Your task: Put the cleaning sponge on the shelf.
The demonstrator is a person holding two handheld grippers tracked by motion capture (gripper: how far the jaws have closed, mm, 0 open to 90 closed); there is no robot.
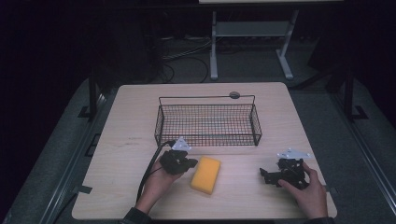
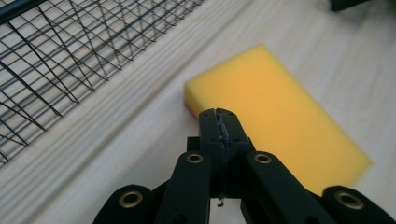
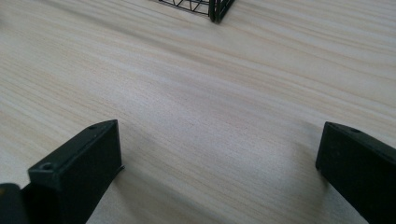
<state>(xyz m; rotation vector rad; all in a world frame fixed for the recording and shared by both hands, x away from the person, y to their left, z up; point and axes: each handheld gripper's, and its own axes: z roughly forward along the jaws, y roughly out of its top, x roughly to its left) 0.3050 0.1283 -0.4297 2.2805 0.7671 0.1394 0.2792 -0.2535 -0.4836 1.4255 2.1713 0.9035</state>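
Room dark, light falls on table (image 1: 130,121) only. Pale wood top w/ round grommet (image 1: 234,95) at 12 o'clock edge. Grey floor (image 1: 60,154) around. White desk frame (image 1: 252,37) at 12, cables (image 1: 187,53) at 11.

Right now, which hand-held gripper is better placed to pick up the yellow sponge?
Left. The left hand-held gripper sits right beside the sponge, though its jaws are shut. The right hand-held gripper, jaws open, is farther away.

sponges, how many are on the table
1. A yellow rectangular foam sponge lies on the light wooden table, in front of the black wire basket and just beside the shut left gripper. The basket looks empty.
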